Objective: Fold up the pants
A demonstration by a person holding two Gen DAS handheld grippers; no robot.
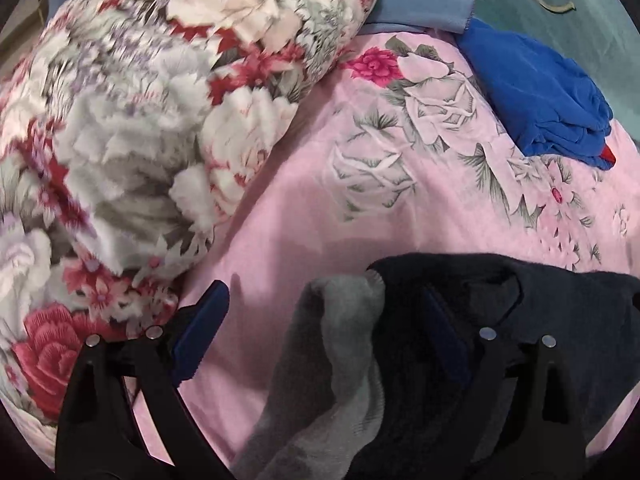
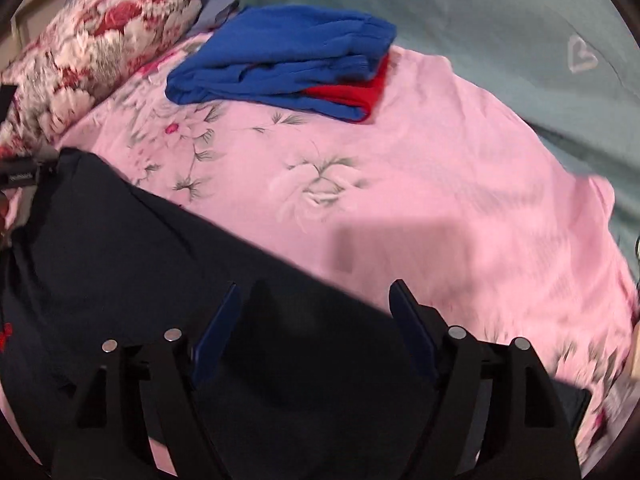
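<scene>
Bed covered by a pink floral sheet (image 2: 440, 168), filling the centre of both views. Teal blanket (image 2: 500, 12) along the top and right edge, printed with a white heart outline. Red-and-white floral quilt roll (image 1: 132, 128) at upper left. Folded blue-and-red clothing (image 2: 296, 64) near top centre. Soft indoor light, faint shadows.

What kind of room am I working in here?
Most likely a bedroom, with the work done on a bed. The dark pants lie on a pink floral bedsheet, a rolled plush floral blanket sits alongside, and folded blue and red clothes are stacked further back.
</scene>
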